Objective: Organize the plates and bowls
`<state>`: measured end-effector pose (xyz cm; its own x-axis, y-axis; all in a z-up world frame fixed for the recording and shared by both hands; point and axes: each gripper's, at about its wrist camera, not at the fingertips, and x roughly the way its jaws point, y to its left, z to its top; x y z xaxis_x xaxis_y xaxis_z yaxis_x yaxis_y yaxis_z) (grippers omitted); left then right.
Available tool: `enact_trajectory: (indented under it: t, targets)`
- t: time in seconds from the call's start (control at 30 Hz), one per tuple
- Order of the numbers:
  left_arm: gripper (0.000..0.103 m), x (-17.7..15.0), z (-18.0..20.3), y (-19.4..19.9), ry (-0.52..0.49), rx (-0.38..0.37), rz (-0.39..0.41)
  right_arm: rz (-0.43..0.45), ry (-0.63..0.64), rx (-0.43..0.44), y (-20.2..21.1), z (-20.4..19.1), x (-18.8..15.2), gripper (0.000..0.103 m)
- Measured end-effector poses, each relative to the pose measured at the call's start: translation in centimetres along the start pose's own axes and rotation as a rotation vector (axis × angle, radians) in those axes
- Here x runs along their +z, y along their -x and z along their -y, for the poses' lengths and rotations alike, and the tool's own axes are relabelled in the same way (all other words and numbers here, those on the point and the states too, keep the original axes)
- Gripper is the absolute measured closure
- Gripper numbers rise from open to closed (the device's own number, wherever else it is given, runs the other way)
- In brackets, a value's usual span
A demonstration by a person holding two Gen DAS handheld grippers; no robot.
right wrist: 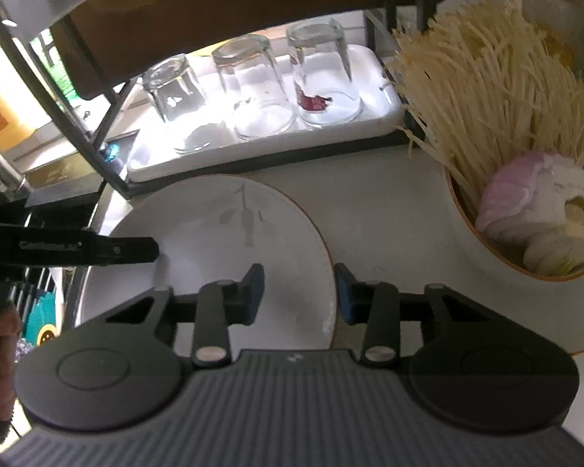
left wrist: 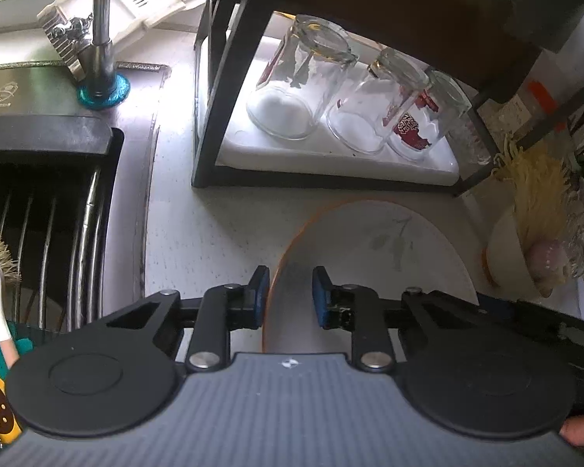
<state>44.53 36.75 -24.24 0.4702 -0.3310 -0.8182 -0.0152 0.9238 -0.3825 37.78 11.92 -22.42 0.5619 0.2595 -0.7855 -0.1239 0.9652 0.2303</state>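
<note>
A white plate (left wrist: pixel 373 249) with an orange rim and a faint leaf print lies on the counter in front of the rack; it also shows in the right wrist view (right wrist: pixel 214 241). My left gripper (left wrist: pixel 291 295) is open, its jaws straddling the plate's left rim. My right gripper (right wrist: pixel 299 292) is open, its jaws straddling the plate's right rim. A bowl (right wrist: pixel 498 249) holding enoki mushrooms and onion pieces stands to the right of the plate; it also shows in the left wrist view (left wrist: pixel 506 260).
A black rack (left wrist: pixel 210 116) holds a white tray (left wrist: pixel 331 159) with three upturned glasses (left wrist: pixel 292 89) behind the plate. The sink (left wrist: pixel 39 210) with a wire rack and the tap (left wrist: pixel 101 27) lie to the left. Sponges and a brush sit at the sink.
</note>
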Motion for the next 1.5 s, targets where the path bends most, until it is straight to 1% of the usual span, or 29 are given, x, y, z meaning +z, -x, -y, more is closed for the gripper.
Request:
enact_trajectory:
  t: [0.07,0.2,0.3,0.43,0.6,0.67,0.8,0.93,1.07,1.2,1.37,1.5]
  targets:
    - [0.075,0.1,0.0,0.0,-0.004,-0.001,-0.002,-0.001,-0.006,0.002,0.0,0.1,0.0,0.070]
    - [0.075,0.0,0.0,0.1,-0.011,-0.002,-0.009,-0.010,-0.055,0.023,0.2,0.8,0.0,0.077]
    - [0.075,-0.2,0.0,0.4,-0.014,-0.002,-0.006,-0.012,-0.070,0.043,0.4,1.1,-0.1,0.078]
    - [0.075,-0.4,0.3,0.9,-0.012,0.003,-0.001,-0.009,-0.076,0.064,1.2,1.1,-0.4,0.079]
    - [0.075,-0.6,0.7,1.9,0.005,-0.013,0.011,0.004,-0.097,0.098,2.4,1.6,-1.0,0.079]
    - [0.075,-0.8,1.1,2.1,0.002,-0.011,0.005,0.000,-0.121,0.103,2.7,2.0,-1.3,0.079]
    - [0.075,-1.2,2.0,2.2,-0.009,-0.009,-0.008,0.005,-0.120,0.103,3.7,2.2,-1.7,0.079]
    - [0.075,-1.3,3.0,3.1,-0.016,-0.014,0.005,0.031,-0.127,0.119,5.1,2.7,-1.8,0.079]
    - [0.075,-1.5,4.3,3.9,-0.012,-0.023,0.016,0.059,-0.118,0.109,6.5,3.1,-1.8,0.079]
    - [0.075,-1.7,5.9,5.1,-0.025,-0.027,0.030,0.109,-0.130,0.134,8.5,4.0,-2.0,0.079]
    - [0.075,-2.6,8.1,6.9,-0.031,-0.037,0.059,0.157,-0.140,0.145,11.2,5.2,-2.3,0.079]
    - [0.075,-3.4,10.0,8.5,-0.046,-0.028,0.082,0.196,-0.146,0.162,13.2,6.0,-2.9,0.079]
